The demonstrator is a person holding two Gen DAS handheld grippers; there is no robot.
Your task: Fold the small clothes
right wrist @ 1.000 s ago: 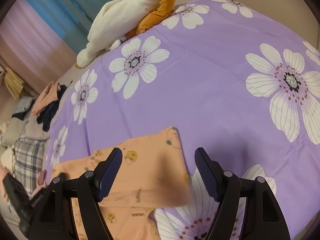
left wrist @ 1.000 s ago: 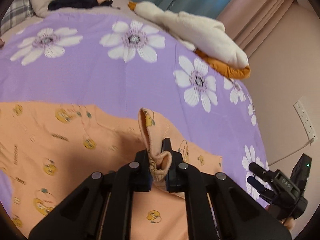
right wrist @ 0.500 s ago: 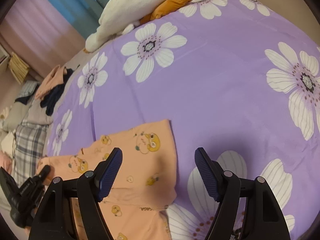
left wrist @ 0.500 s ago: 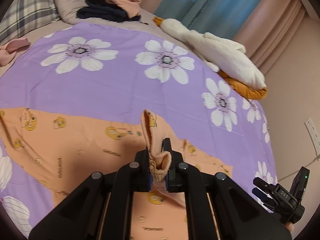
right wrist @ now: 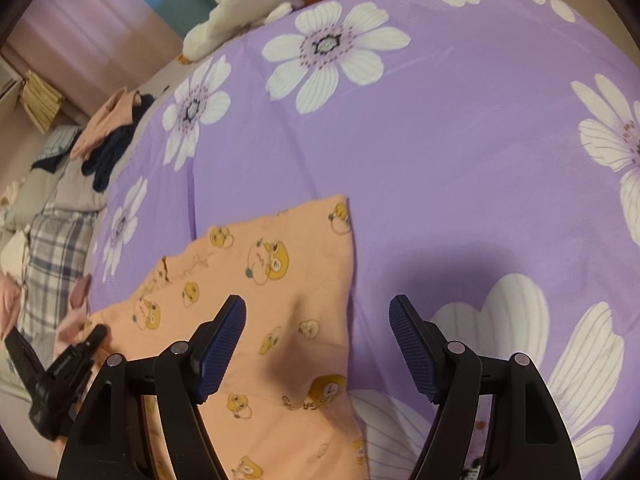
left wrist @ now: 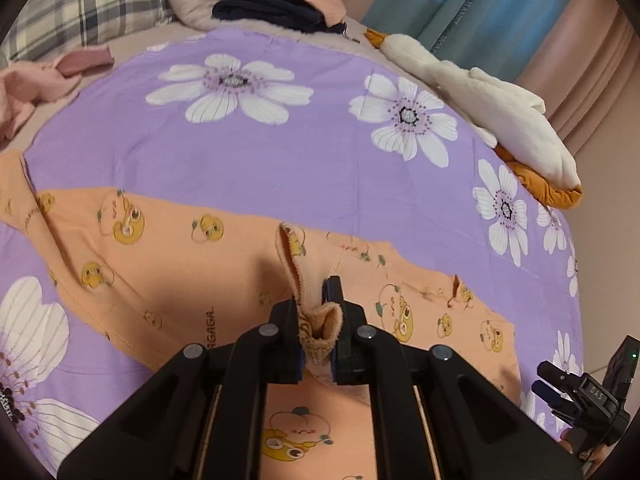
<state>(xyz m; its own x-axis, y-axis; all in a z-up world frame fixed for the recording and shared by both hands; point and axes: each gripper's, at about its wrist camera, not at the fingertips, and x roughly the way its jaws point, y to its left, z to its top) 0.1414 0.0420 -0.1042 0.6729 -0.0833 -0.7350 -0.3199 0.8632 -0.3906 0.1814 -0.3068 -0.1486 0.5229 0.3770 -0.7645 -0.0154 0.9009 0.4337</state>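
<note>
The left tool (left wrist: 318,322) pinches a raised fold of the orange cartoon-print garment (left wrist: 168,264), which lies spread on the purple flowered bedspread (left wrist: 320,152). The right tool (right wrist: 318,346) hovers with its fingers wide apart over the garment's right edge, gripping nothing. A white plush goose (left wrist: 492,112) lies at the bed's far side.
</note>
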